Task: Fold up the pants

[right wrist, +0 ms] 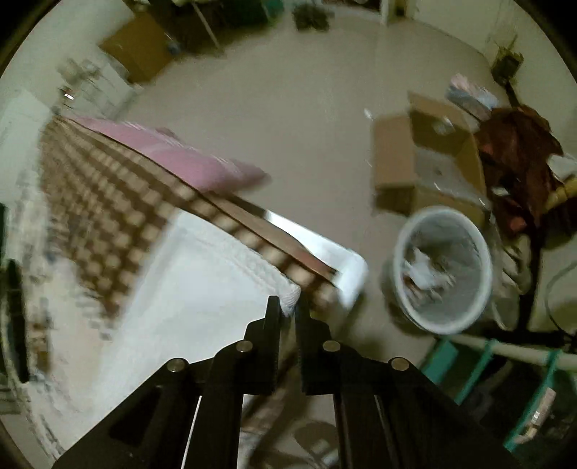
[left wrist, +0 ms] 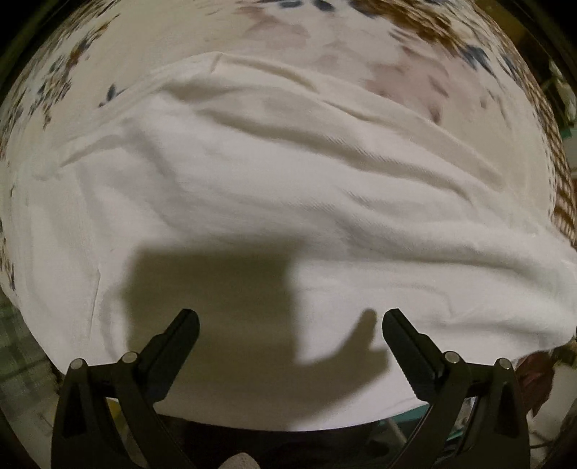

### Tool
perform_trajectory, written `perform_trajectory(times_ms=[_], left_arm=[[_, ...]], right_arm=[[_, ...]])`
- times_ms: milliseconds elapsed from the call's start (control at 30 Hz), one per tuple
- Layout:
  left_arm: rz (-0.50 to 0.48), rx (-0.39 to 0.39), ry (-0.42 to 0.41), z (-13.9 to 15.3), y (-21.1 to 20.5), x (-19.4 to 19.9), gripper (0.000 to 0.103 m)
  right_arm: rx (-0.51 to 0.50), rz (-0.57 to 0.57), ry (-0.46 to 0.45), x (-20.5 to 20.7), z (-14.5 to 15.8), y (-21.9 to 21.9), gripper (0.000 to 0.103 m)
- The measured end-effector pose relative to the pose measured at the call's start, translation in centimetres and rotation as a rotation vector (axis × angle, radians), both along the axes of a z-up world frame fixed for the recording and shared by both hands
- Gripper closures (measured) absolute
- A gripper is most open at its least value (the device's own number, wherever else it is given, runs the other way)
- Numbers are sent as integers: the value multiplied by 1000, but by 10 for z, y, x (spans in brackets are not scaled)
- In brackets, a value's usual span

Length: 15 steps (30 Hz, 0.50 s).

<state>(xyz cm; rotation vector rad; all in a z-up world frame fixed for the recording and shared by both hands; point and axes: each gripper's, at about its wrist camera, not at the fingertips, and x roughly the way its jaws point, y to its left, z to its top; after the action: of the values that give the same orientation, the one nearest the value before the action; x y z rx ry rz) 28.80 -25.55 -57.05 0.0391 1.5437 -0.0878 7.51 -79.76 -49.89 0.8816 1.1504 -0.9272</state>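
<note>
White pants (left wrist: 252,187) lie spread and creased over a patterned cloth, filling most of the left wrist view. My left gripper (left wrist: 290,321) hangs straight above them with its jaws wide apart and nothing between the fingers; its shadow falls on the fabric. In the right wrist view the same white pants (right wrist: 202,274) lie on a brown checked cover, and my right gripper (right wrist: 287,306) is shut on their corner, white fabric pinched between the fingertips. The picture there is blurred.
A patterned bedcover (left wrist: 450,32) lies under the pants. Beside the bed edge stand a white waste bin (right wrist: 443,270), open cardboard boxes (right wrist: 425,158) and a pink cushion (right wrist: 180,155). Green frame bars (right wrist: 479,360) sit at the lower right above the bare floor (right wrist: 288,90).
</note>
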Motion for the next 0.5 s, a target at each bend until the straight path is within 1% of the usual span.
perform_trajectory(times_ms=[33, 67, 100, 133, 167, 200, 233, 267, 300, 400, 433, 500], left_arm=[[-13, 12, 4, -3, -3, 0, 0], [-21, 22, 14, -4, -9, -2, 0], [-26, 29, 30, -8, -11, -3, 0], [-27, 24, 41, -9, -13, -4, 0], [-27, 19, 42, -8, -15, -4, 0], [-29, 19, 40, -6, -13, -1, 0], [-38, 29, 33, -2, -16, 0, 0], [-48, 39, 22, 2, -18, 2, 0], [-64, 58, -1, 8, -24, 4, 0], [-93, 87, -41, 16, -42, 8, 0], [-96, 89, -50, 17, -48, 10, 0], [-94, 94, -51, 15, -57, 13, 0]], right_arm=[[60, 3, 37, -2, -17, -5, 93], [95, 8, 68, -2, -27, -9, 87], [115, 4, 99, -3, -33, -12, 79], [110, 1, 99, -3, -32, -14, 77], [99, 12, 67, -1, -24, -13, 69], [89, 39, 35, 6, -12, -10, 55], [92, 60, 12, 14, -3, -6, 50], [116, 76, -21, 24, 4, -2, 49], [161, 91, -50, 39, 8, 5, 49], [288, 116, -76, 85, 2, 21, 49], [302, 114, -71, 100, -3, 25, 49], [322, 109, -18, 130, -21, 31, 49]])
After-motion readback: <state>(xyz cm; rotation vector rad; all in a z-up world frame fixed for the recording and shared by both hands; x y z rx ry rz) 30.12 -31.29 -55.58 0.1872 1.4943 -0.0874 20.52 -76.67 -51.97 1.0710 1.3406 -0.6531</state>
